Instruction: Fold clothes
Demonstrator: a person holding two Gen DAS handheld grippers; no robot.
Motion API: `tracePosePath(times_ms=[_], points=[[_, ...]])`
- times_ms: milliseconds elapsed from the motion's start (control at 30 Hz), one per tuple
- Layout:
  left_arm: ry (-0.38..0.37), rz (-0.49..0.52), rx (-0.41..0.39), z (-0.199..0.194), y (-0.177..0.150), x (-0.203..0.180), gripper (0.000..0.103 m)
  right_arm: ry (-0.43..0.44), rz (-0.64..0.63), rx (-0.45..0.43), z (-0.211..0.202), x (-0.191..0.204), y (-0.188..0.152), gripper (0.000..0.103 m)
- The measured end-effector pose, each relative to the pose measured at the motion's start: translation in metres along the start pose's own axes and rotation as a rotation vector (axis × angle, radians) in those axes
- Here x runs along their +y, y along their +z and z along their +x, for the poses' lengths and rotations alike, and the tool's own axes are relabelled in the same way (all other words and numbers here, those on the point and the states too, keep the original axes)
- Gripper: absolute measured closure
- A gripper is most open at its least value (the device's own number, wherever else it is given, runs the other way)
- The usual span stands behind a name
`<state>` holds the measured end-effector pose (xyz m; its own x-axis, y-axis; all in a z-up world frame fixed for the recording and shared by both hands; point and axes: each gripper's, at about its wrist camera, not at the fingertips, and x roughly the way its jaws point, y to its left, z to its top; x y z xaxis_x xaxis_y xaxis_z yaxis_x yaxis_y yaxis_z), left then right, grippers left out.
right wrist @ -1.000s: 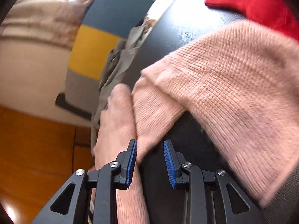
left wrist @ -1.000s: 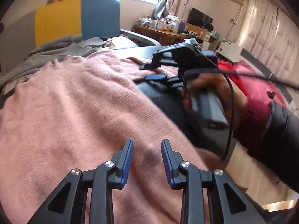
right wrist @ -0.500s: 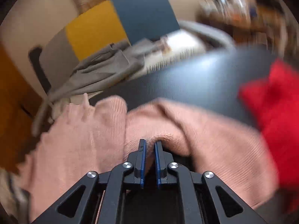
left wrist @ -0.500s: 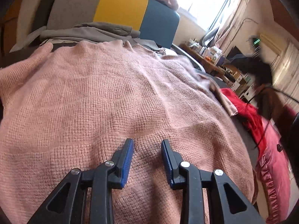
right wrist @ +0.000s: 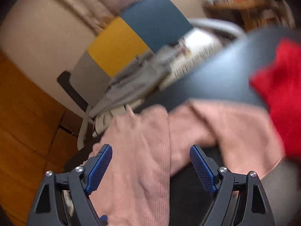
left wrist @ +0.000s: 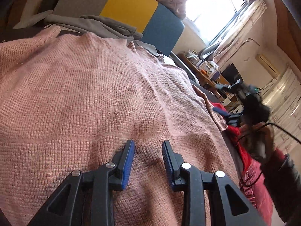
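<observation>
Since the earlier frame, left-wrist view has swung from the sweater's right edge, where the other hand showed close up, to over its broad middle. Left gripper (left wrist: 148, 152) hangs just above the pink knit sweater (left wrist: 90, 98), jaws a little apart, nothing between them; can't tell if tips touch the knit. Sweater lies spread flat, filling most of the view. Grey garment (left wrist: 90, 24) sits at its far edge, by a grey/yellow/blue chair back (left wrist: 131, 13). Red cloth (left wrist: 250, 162) lies to the right, w/ the person's other hand blurred above it.

Right-wrist view, blurred: right gripper (right wrist: 150, 162) has just been opening, jaws now wide apart. Sweater sleeve (right wrist: 143, 150) lies between them, pads not pressing it. Dark surface (right wrist: 216, 75) beyond, red cloth far right.
</observation>
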<state>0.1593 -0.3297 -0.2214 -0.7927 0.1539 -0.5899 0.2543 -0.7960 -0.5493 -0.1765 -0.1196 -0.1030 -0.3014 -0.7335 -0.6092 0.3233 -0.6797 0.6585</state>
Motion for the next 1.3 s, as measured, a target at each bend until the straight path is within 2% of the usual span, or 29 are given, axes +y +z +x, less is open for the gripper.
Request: tracePosePath(times_ms=[133,333,400,433,467,533,633,800,900,1000,1100,1133,1167,1233,1300], points=[[-0.017,-0.016,-0.003,-0.002,0.0,0.005,0.073,-0.051,0.183,-0.048,0.034,-0.042,-0.018,0.021],[-0.033,-0.026,-0.005,-0.002,0.001,0.01,0.073,-0.072,0.121,-0.125,0.061,-0.031,0.0,0.019],[-0.034,-0.027,-0.005,-0.004,-0.001,0.011,0.073,-0.104,0.084,-0.119,0.071,-0.024,0.009,0.023],[-0.035,-0.027,-0.006,-0.004,-0.002,0.012,0.073,-0.148,0.051,-0.106,0.079,-0.019,0.012,0.047],[-0.037,-0.028,-0.006,-0.001,0.0,0.011,0.073,-0.175,0.025,-0.082,0.085,-0.017,0.015,0.095],[-0.043,-0.03,-0.006,0.003,0.002,0.01,0.073,-0.211,-0.031,-0.03,0.093,-0.013,0.024,0.092],[-0.051,-0.035,-0.008,0.004,0.004,0.012,0.073,-0.293,-0.235,-0.038,0.081,0.013,0.029,0.092],[-0.056,-0.038,-0.011,0.003,0.002,0.012,0.073,-0.489,-0.622,-0.226,0.008,0.078,0.04,0.092],[-0.057,-0.039,-0.012,0.005,0.003,0.011,0.073,-0.582,-0.735,-0.297,-0.02,0.102,0.052,0.092],[-0.054,-0.035,-0.012,0.006,0.003,0.01,0.073,-0.638,-0.759,-0.265,-0.019,0.105,0.072,0.09],[-0.052,-0.033,-0.012,0.006,0.003,0.01,0.073,-0.589,-0.651,-0.084,-0.003,0.084,0.089,0.074],[-0.05,-0.032,-0.012,0.006,0.003,0.009,0.073,-0.568,-0.591,-0.028,-0.001,0.072,0.092,0.064],[-0.049,-0.03,-0.013,0.006,0.003,0.01,0.073,-0.562,-0.544,-0.001,-0.004,0.061,0.09,0.059],[-0.049,-0.031,-0.013,0.005,0.002,0.01,0.073,-0.551,-0.474,0.017,-0.017,0.039,0.078,0.058],[-0.048,-0.03,-0.013,0.005,0.003,0.011,0.073,-0.502,-0.429,0.013,-0.038,0.023,0.057,0.055]])
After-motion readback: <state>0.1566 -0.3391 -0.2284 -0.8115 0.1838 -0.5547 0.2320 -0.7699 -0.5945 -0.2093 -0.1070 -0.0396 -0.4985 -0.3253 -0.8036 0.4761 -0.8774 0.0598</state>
